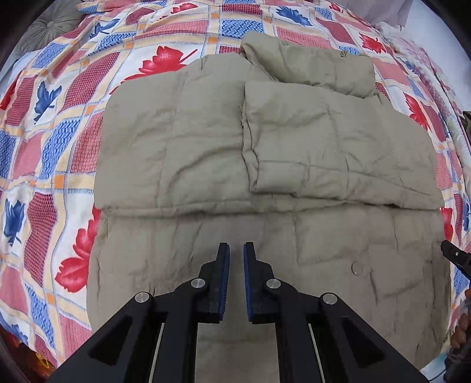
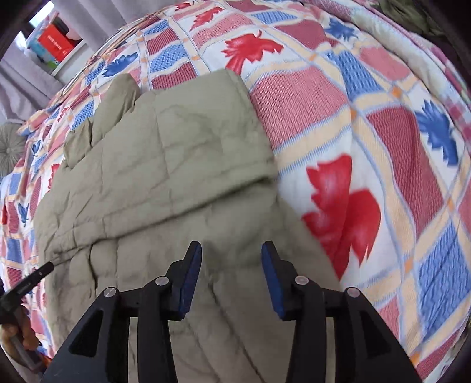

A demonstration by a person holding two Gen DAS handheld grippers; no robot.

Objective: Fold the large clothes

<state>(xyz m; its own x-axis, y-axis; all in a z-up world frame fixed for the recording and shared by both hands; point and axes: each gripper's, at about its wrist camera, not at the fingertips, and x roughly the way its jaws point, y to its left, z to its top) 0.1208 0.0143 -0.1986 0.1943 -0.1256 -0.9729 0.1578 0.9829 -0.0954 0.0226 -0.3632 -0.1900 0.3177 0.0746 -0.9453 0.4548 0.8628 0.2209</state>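
A khaki quilted jacket lies flat on the bed, with a folded sleeve and its collar end on top. My left gripper hovers over the jacket's near part, jaws shut with nothing between them. In the right wrist view the same jacket fills the left half. My right gripper hangs over its right edge, jaws open and empty, pads apart from the fabric. Each gripper shows at the other view's edge: the right gripper's tip and the left gripper's tip.
A bedspread with red and blue leaf print covers the bed. A grey round cushion sits at the far left corner. Beyond the bed stands a shelf with a red box. A hand shows at the lower left.
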